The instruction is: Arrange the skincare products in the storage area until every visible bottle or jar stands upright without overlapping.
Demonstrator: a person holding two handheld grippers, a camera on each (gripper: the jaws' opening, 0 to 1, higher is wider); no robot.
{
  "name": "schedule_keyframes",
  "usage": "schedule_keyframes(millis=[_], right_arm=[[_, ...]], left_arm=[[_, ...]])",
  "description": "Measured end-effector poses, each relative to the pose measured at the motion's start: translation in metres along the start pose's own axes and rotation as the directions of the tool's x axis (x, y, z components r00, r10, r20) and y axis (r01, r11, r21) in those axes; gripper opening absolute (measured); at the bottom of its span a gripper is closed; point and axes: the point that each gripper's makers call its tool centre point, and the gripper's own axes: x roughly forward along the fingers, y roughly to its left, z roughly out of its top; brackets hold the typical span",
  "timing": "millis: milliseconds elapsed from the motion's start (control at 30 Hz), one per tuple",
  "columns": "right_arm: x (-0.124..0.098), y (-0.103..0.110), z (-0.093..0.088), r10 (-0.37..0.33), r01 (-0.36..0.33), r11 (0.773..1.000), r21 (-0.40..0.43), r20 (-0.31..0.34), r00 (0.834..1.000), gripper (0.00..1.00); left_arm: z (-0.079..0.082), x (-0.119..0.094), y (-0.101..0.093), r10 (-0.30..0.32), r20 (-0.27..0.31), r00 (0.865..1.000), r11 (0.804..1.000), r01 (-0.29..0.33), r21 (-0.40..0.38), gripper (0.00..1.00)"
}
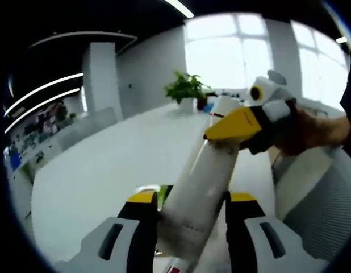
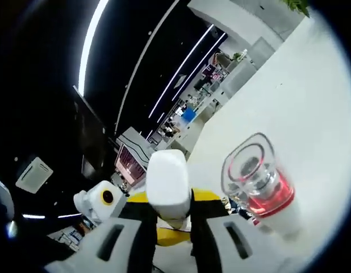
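Looking like an early stage: the left gripper (image 1: 189, 213) is clamping the lower body of a white bottle (image 1: 201, 187) held up off the white surface (image 1: 107, 165), while the right gripper (image 1: 250, 132) is closing on its top end (image 2: 168, 185), so nothing's getting stood up yet. Its long axis is tilting up and away toward the plant (image 1: 187, 88), cap end leading. A clear-capped red-banded bottle (image 2: 260, 187) is standing just beside, maybe upright, hard to say.

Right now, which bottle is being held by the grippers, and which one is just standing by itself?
The white bottle is held by both grippers. The clear-capped bottle with red inside stands alone on the white table.
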Motion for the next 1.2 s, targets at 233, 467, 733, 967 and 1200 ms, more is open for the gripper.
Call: schedule_keyframes(millis=[233, 467, 733, 967, 1200], right_arm=[[-0.001, 0.006, 0.010, 0.028, -0.027, 1.000, -0.015, 0.044, 0.999, 0.21], [-0.004, 0.015, 0.023, 0.066, -0.060, 0.997, -0.053, 0.104, 0.992, 0.21], [-0.008, 0.024, 0.037, 0.119, -0.110, 0.992, -0.060, 0.170, 0.978, 0.21], [-0.013, 0.028, 0.047, 0.146, -0.136, 0.989, -0.058, 0.215, 0.966, 0.21], [-0.017, 0.047, 0.052, 0.250, -0.249, 0.968, -0.034, 0.244, 0.937, 0.21]], left_arm=[[-0.001, -0.004, 0.014, 0.057, 0.006, 0.998, 0.997, -0.057, -0.051, 0.53], [0.013, -0.013, 0.021, 0.067, 0.097, 0.993, 0.980, -0.047, -0.195, 0.62], [0.021, -0.018, 0.019, 0.027, 0.177, 0.984, 0.934, 0.038, -0.355, 0.59], [0.040, -0.025, 0.006, -0.062, 0.309, 0.949, 0.855, 0.210, -0.475, 0.57], [0.066, -0.036, -0.003, -0.113, 0.473, 0.874, 0.749, 0.388, -0.537, 0.51]])
